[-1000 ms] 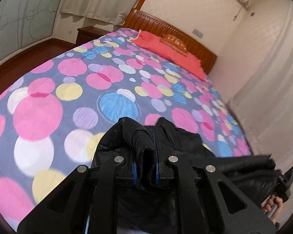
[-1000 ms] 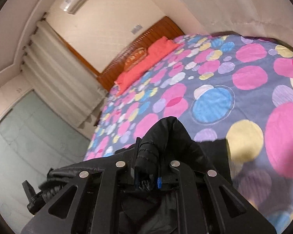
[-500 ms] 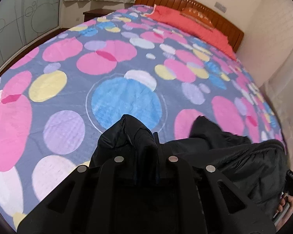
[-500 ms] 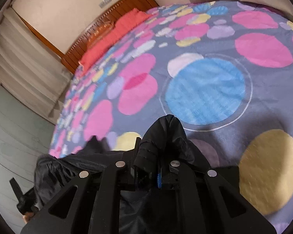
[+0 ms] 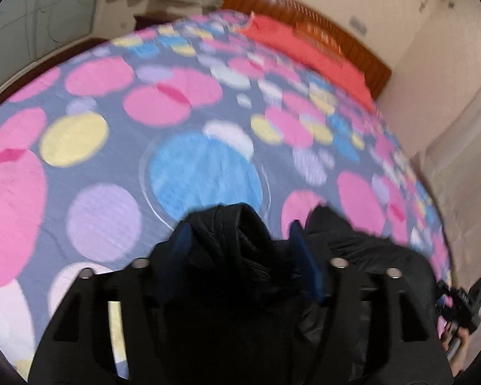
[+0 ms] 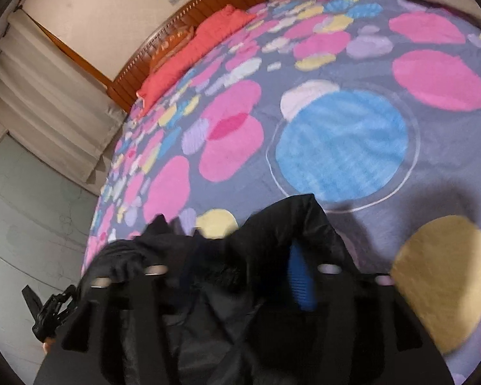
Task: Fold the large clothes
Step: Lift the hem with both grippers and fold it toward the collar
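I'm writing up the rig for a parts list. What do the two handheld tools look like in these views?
Both look alike: the left tool and right tool have matte black angular frames with cut-out openings and round silver bolt heads. The fingers carry blue pads, ribbed on the right tool. No cables or sleeves show.

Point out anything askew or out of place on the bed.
Only the black garment stands out: it lies bunched and rumpled at the near edge of the dotted bedspread, not yet folded flat. Nothing looks spilled or damaged.

Both the left tool [image 5: 240,240] and right tool [image 6: 243,269] tilt downward, jaws opening.
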The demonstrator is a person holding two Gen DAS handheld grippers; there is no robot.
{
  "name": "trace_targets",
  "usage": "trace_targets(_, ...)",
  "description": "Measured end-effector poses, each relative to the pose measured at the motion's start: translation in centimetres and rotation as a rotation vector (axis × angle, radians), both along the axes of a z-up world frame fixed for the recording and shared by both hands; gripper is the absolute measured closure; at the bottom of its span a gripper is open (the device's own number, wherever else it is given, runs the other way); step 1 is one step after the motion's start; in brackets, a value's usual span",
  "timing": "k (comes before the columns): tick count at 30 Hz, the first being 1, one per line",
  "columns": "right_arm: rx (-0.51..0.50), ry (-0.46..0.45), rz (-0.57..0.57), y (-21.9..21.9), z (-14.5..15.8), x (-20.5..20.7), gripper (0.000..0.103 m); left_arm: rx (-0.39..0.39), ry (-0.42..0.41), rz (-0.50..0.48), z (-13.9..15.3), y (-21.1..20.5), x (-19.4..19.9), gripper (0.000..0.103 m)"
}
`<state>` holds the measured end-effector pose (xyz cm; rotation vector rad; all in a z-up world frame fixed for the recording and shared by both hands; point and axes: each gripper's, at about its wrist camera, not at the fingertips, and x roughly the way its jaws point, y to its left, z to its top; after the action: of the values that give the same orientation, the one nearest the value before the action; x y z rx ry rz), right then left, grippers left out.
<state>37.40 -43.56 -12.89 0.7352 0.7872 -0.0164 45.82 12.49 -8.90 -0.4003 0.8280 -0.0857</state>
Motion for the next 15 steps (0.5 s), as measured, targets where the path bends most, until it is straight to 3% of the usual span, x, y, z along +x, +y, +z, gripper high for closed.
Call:
trace_targets(3, -0.037, -0.038, -0.022, 0.4, 2.1, -1.4, 0.030, 0.003, -0.042, 0.043, 2.4, 1.3, -1.3, 0.030)
trace_targets(7, -0.130, -0.066, 0.007, 3.8, 4.1, -2.3, 0.030, 0.032, -0.072, -0.006, 3.9, -0.4, -4.0, 0.030)
trace_targets(9, -0.204, -0.069, 0.047, 7.0, 4.6, -2.1, 0.032, 0.072, -0.085, -0.056, 3.7, -2.5, -5.5, 0.030)
trace_targets(12, -0.288, -0.047, 0.127, 12.0, 4.0, -1.0, 0.047, 0.154, -0.090, -0.157, 2.1, -7.5, -7.5, 0.034)
trace_targets(15, -0.357, -0.046, 0.186, 15.9, 3.2, 0.5, 0.048, 0.207, -0.071, -0.214, 0.4, -10.6, -7.4, 0.034)
